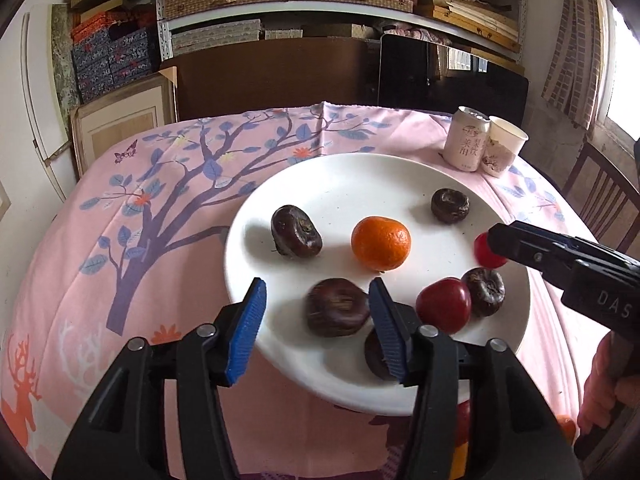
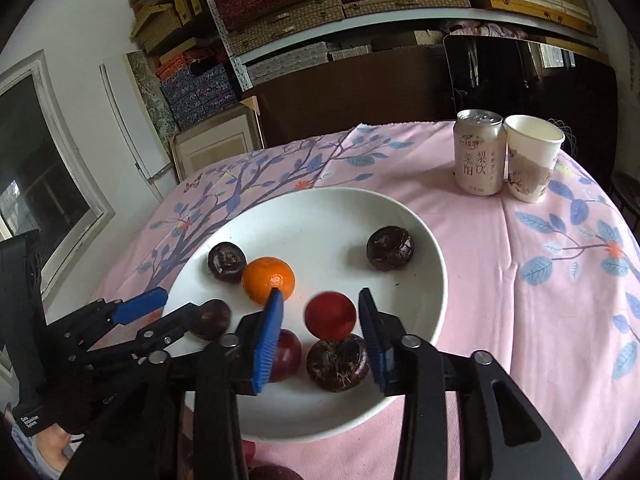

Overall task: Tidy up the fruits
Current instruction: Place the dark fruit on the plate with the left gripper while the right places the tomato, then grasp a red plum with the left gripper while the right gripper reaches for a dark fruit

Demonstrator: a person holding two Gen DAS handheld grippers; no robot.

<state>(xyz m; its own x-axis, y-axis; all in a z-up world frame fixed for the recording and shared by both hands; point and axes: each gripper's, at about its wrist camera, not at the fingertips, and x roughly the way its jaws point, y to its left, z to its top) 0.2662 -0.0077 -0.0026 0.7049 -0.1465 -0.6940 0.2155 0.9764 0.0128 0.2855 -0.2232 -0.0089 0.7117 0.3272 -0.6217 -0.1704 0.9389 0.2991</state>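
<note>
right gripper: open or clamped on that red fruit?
Open. The right gripper has blue pads clear of the blurred red fruit on both sides, above the white plate.

A white plate [image 2: 420, 240] holds an orange tangerine [image 2: 269, 280], sitting on a pink tablecloth [image 2: 520, 260] patterned with blue leaves.

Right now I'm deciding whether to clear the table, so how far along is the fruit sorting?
Mostly plated: the white plate holds the orange, several dark water chestnuts and a red fruit. In hand: a blurred red fruit sits between the open right gripper, apparently being dropped. The left gripper is open around a chestnut. Left: red and orange pieces show below the plate's near edge.
</note>
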